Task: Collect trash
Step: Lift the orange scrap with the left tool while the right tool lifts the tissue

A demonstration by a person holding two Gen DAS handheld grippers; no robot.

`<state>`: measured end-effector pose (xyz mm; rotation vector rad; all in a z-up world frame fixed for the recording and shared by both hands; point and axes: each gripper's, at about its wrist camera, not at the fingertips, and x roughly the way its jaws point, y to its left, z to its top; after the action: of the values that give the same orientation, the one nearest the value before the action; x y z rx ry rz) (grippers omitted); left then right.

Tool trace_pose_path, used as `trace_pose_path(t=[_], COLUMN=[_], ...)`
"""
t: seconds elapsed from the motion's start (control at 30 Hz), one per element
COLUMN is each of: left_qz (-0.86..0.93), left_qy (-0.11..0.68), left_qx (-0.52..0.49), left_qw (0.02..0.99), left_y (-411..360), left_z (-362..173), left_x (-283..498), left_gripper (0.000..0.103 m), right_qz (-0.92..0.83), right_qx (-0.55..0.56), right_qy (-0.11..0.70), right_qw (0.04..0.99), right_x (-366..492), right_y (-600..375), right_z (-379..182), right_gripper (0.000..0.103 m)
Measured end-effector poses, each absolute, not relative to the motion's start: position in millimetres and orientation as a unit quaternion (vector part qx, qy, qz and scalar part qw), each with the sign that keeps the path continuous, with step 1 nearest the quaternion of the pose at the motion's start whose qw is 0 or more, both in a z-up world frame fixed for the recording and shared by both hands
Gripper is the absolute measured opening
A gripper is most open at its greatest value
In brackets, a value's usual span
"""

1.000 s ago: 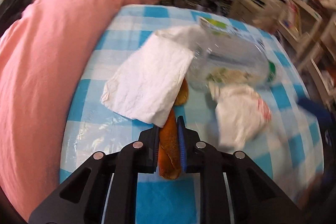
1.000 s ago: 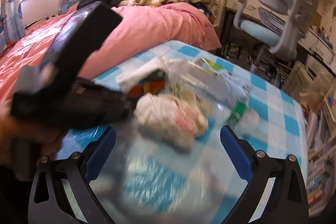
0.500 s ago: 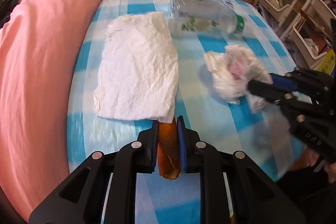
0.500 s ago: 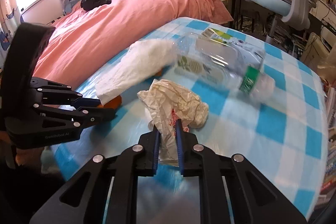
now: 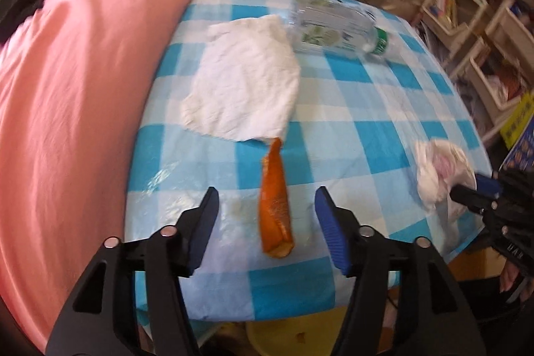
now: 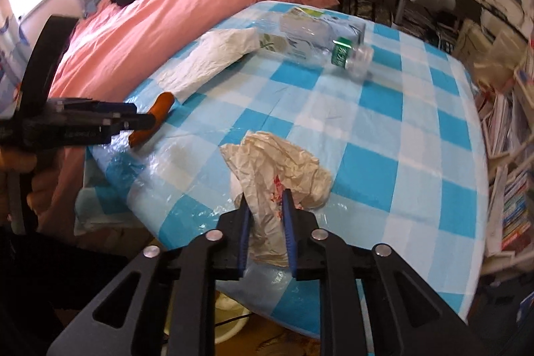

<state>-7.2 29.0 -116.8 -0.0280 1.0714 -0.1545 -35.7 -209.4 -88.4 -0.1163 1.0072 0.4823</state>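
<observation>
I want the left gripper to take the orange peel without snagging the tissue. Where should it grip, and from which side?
Grip the orange peel at its wider near end, coming in from the table's near edge along its length. The strip lies lengthwise between the open left gripper fingers, and its narrow far tip touches or tucks under the white tissue, so a near-end pinch probably stays clear of it.

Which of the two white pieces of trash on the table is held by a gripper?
The crumpled bag with red print, clamped in the right gripper; the flat napkin lies free.
</observation>
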Motion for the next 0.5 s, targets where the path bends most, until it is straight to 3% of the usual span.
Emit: trace_pose_path(t=[0.07,0.1,0.13,0.27,0.3,0.37,0.5], left_qz=[-0.082,-0.088,-0.087,-0.108,-0.114,-0.121,-0.122], left_qy=[0.515,0.518,0.523,0.506,0.495,0.481,0.458], left_qx=[-0.001,0.001,0.005,0.016,0.024,0.03,0.019], left_qw=[0.853,0.851,0.848,0.855,0.861,0.868,0.88], left_y=[20,16,12,-6,-13,-22,-32], left_z=[-120,-122,-124,-113,-107,-98,-85], left_x=[-4,-3,-2,-5,-7,-10,-10], left_gripper=[0.052,0.031,0.022,0.017,0.017,0.017,0.017], right_qz=[0.225,0.224,0.228,0.234,0.234,0.233,0.235], right_qx=[-0.051,-0.052,-0.052,-0.068,-0.073,-0.08,-0.063], right_qy=[0.473,0.471,0.471,0.474,0.476,0.477,0.461], right_qw=[0.85,0.852,0.851,0.846,0.845,0.844,0.853], right_x=[-34,-33,-31,-28,-28,-28,-29], right_y=[-211,-210,-209,-200,-198,-197,-206], right_z=[-88,-88,-89,-94,-96,-98,-89], right_gripper=[0.053,0.054,0.054,0.054,0.053,0.027,0.02])
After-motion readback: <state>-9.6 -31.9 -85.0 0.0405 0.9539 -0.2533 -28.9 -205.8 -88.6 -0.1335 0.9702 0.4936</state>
